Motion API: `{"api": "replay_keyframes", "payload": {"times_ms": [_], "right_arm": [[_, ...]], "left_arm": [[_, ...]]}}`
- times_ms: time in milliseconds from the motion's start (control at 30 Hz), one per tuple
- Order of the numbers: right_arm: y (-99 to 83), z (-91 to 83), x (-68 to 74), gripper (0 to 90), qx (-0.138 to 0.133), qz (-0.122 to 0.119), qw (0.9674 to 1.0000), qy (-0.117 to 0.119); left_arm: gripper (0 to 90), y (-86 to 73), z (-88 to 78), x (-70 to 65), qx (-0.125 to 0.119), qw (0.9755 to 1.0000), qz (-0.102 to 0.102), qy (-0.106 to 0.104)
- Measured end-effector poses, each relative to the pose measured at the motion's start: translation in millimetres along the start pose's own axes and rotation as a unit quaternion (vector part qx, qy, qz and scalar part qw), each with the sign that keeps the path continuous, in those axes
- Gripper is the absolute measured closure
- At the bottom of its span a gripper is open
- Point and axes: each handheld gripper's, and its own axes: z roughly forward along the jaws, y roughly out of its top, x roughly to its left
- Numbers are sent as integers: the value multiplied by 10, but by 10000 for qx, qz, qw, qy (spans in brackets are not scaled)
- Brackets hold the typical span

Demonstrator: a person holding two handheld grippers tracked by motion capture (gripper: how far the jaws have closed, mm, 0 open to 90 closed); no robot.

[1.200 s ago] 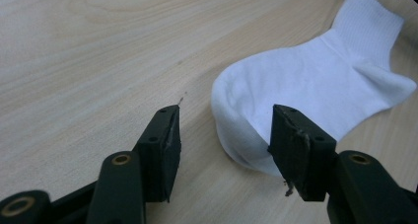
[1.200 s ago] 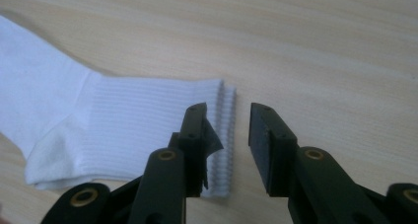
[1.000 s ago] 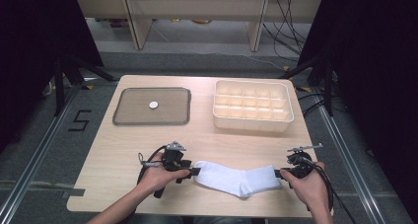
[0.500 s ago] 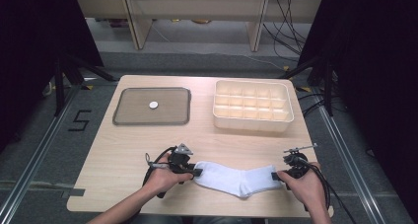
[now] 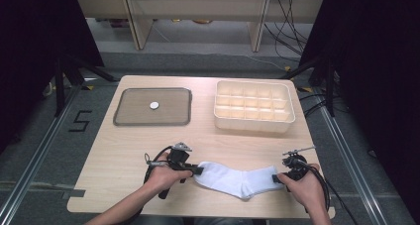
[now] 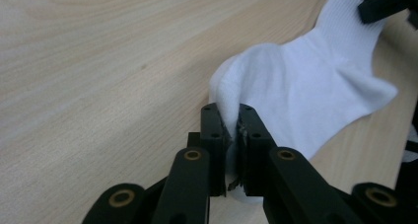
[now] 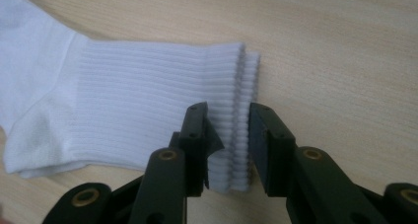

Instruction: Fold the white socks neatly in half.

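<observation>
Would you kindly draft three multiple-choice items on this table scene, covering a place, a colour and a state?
1. Where does the compartment box stand?
A. far right of the table
B. near left
C. on the tray

2. What colour is the sock?
A. black
B. white
C. red

3. How is the left gripper?
A. open above the tray
B. shut on the sock
C. lying on the floor

Answers: 1 A, the high view shows it far right, beside the tray. 2 B, it looks white in every view. 3 B, its jaws, just closing, pinch the sock's toe end.
</observation>
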Motion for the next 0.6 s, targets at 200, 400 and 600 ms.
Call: {"api": "replay_keyframes", "payload": {"times_ms": [200, 400, 600], "right_arm": [[6, -47, 44, 687, -67, -21, 9999, -152], [89, -281, 258, 812, -697, -487, 9952, -476], [137, -201, 499, 900, -441, -738, 9961, 216]], "left_arm": [[833, 77, -84, -61, -39, 9999, 20, -123], [834, 116, -85, -94, -19, 9999, 38, -107], [834, 141, -107, -105, -50, 9999, 20, -136]]}}
